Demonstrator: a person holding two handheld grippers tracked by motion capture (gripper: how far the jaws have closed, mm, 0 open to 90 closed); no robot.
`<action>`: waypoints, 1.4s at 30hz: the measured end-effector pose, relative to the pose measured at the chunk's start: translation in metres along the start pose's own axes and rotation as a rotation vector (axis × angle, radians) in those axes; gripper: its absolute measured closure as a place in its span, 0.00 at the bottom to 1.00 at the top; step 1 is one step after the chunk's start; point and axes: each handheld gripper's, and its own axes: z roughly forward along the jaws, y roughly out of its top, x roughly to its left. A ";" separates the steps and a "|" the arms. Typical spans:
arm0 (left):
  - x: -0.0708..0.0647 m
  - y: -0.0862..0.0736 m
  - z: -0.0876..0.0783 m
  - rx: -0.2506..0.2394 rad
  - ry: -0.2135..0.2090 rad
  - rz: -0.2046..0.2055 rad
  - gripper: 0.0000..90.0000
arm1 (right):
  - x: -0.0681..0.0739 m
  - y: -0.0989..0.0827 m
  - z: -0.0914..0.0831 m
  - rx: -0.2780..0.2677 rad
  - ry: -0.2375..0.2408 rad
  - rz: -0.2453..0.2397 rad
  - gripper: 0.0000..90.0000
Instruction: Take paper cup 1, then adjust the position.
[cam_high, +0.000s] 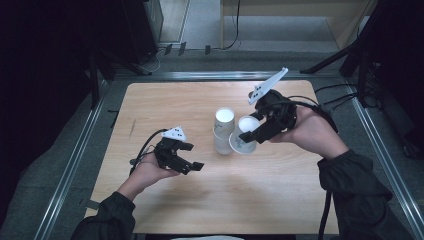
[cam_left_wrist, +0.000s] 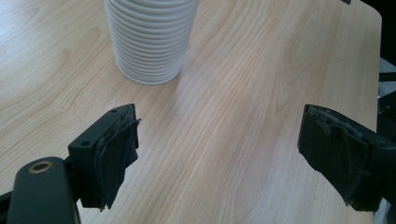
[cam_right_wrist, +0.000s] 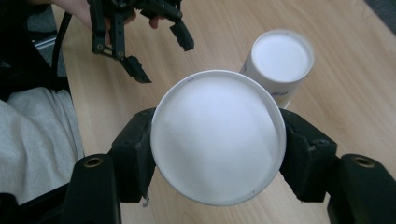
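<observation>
A ribbed stack of white paper cups (cam_high: 223, 132) stands mid-table, and its lower part is close ahead in the left gripper view (cam_left_wrist: 149, 39). My right gripper (cam_high: 246, 134) is shut on a single white paper cup (cam_high: 242, 137), held tilted above the table just right of the stack. In the right gripper view this cup (cam_right_wrist: 217, 135) sits between both jaws with a round end facing the camera, and the stack (cam_right_wrist: 280, 60) is behind it. My left gripper (cam_high: 194, 156) stands open and empty left of the stack, its jaws wide apart (cam_left_wrist: 219, 116).
The wooden table (cam_high: 280, 190) has rounded corners, and metal rails (cam_high: 385, 155) run along its sides. Cables trail off its right edge (cam_high: 335, 92). Dark stands are at the back left and back right. The left gripper (cam_right_wrist: 163, 58) shows far off in the right gripper view.
</observation>
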 end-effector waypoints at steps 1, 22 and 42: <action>-0.001 0.000 0.001 0.000 -0.004 0.003 0.14 | 0.001 -0.004 0.003 -0.001 0.007 0.005 0.39; -0.008 0.001 0.009 -0.008 -0.039 0.055 0.14 | 0.007 -0.062 0.089 -0.167 0.100 0.009 0.39; -0.021 0.007 0.029 -0.019 -0.105 0.114 0.14 | 0.004 -0.075 0.118 -0.242 0.154 0.028 0.39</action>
